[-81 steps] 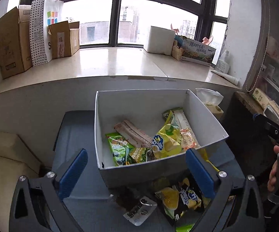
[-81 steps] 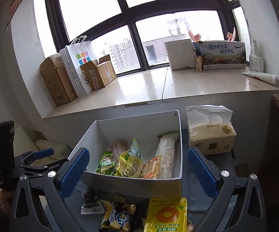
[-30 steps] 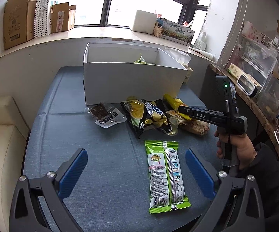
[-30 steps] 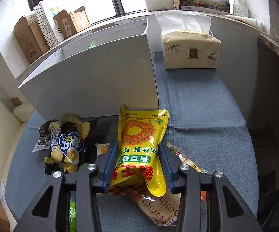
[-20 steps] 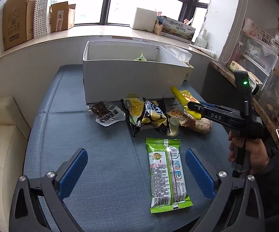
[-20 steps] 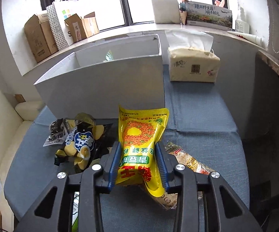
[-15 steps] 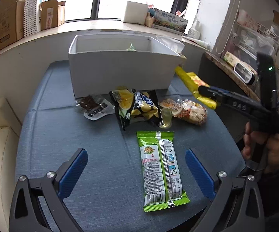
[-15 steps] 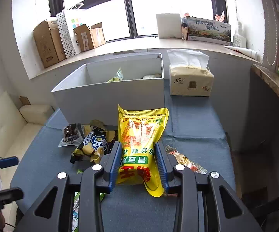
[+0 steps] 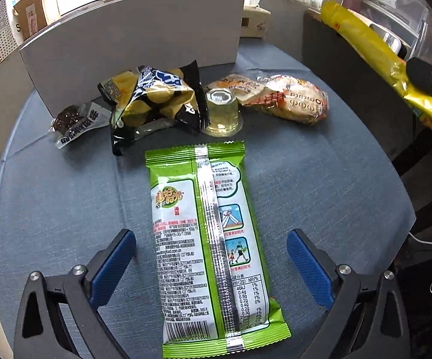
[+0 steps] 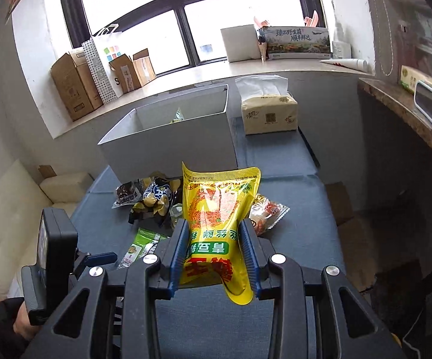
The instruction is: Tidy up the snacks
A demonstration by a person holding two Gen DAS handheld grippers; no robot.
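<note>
Gripping a yellow snack pouch (image 10: pixel 218 209) by its lower half, the right claw (image 10: pixel 216 254) holds it above the desk (image 10: pixel 299 239), jaws closed against both sides; the pouch's long axis runs along the fingers, with its sealed top edge pointing toward the white box (image 10: pixel 171 146) ahead. The pouch is glossy, with a red-orange picture and a green band of print.

The left claw (image 9: pixel 210 263) is wide open, straddling the near end of a green snack packet (image 9: pixel 207 245) without touching it. That packet lies flat, back seam and barcode up, long axis pointing away toward the box. Between packet and box lie a black chip bag (image 9: pixel 156 101), a jelly cup (image 9: pixel 221 112), a dark snack in clear wrap (image 9: pixel 75 122) and an orange-printed bag (image 9: pixel 287 98). A tissue pack (image 10: pixel 268 113) stands just right of the box.
</note>
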